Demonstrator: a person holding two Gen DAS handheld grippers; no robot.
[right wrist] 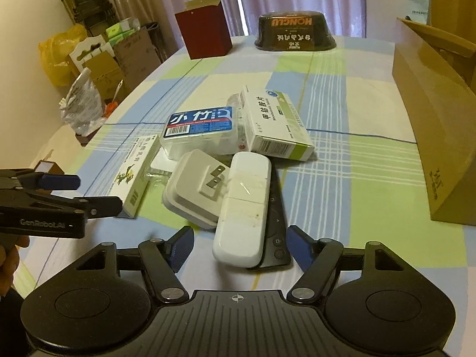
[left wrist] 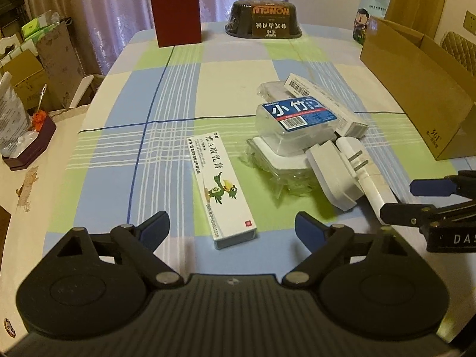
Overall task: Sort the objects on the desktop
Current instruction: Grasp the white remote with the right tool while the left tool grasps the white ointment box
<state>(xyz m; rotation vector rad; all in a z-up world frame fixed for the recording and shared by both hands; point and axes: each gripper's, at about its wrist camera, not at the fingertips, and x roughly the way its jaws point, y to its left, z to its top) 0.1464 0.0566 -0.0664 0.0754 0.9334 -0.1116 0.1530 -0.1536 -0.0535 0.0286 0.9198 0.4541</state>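
Checked blue-green tablecloth [left wrist: 184, 95], lilac curtains [left wrist: 119, 3] behind, cardboard boxes [right wrist: 104, 71] stacked at left, dim warm light.

left gripper [left wrist: 232, 230]: we hold it low over the table's near edge, jaws spread wide, nothing between | right gripper [right wrist: 239, 245]: jaws likewise wide apart, gripping nothing | our hand [right wrist: 10, 260] grips the left handle

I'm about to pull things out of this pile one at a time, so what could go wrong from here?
The floss box rests on other items, so pulling the plug adapter or the crinkly plastic wrap beneath could topple it. The white case lies over a dark remote; the open right gripper might drag both. The left gripper could nudge the ointment box.
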